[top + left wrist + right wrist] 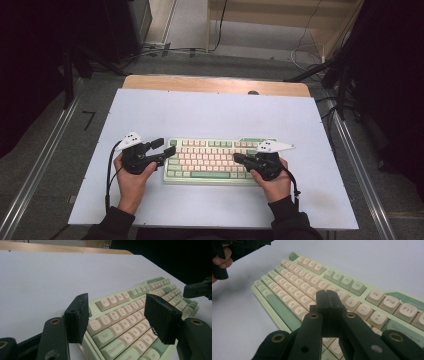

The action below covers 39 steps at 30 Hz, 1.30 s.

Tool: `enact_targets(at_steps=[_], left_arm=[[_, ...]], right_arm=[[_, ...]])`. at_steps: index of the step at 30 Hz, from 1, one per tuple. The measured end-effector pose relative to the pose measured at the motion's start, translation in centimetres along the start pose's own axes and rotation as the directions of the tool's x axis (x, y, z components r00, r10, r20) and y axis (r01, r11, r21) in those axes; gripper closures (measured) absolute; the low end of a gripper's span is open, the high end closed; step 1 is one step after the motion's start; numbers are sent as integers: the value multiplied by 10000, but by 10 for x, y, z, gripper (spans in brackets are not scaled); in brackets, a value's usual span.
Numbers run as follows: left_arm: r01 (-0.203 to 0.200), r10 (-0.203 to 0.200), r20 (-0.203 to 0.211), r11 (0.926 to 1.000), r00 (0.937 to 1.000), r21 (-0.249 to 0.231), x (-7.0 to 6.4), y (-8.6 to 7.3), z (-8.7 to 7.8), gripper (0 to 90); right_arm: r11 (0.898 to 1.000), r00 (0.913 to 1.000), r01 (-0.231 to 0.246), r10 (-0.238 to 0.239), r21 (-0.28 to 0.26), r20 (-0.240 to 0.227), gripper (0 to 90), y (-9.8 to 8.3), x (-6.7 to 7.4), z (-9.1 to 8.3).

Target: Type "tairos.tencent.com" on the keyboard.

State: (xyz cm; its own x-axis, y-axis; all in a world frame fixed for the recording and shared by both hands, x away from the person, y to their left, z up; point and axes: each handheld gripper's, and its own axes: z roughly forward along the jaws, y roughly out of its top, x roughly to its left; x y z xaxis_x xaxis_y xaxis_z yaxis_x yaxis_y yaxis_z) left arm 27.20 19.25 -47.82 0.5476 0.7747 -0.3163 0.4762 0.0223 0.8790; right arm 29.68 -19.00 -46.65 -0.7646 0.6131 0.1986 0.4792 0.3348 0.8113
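High view: keyboard [210,161] lying flat at the centre of the frame on the white surface [210,112], long side running left to right, pale keys in green casing. Left tool [167,147] sits at the keyboard's left end with its jaws spread, straddling the corner; in the left gripper view the two pads stand apart over the Tab and number rows, with nothing between them. Right tool [236,158] rests over the right half of the keys; in the right gripper view [327,300] its jaws are pressed together, tip poised just above the middle rows, gripping nothing.

Risks, as judged from this arrangement: the closed right tip is wider than one keycap, so a downward press may strike two neighbouring keys at once or land on a seam between them. A slanted push could also slide the keyboard across the smooth surface, since neither tool pins it. The spread left jaws, closing at the corner, might catch a keycap edge and lever it off rather than seat on the casing.
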Motion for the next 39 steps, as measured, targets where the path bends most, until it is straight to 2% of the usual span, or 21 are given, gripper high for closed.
enact_targets(at_steps=[6, 20, 39], left_arm=[[6, -7, 44, 10000, 10000, 38, -1, -1, 1, 378], [17, -17, 64, 9999, 10000, 101, -1, -1, 1, 379], [31, -32, 81, 9999, 10000, 162, -2, -2, 2, 382]], right_arm=[[9996, 9999, 142, -142, 240, -9, 876, -1, 3, 3], [9969, 9999, 96, -99, 786, 28, 876, -4, 2, 8], [9921, 9997, 195, -214, 1237, 142, 877, -11, 3, 8]])
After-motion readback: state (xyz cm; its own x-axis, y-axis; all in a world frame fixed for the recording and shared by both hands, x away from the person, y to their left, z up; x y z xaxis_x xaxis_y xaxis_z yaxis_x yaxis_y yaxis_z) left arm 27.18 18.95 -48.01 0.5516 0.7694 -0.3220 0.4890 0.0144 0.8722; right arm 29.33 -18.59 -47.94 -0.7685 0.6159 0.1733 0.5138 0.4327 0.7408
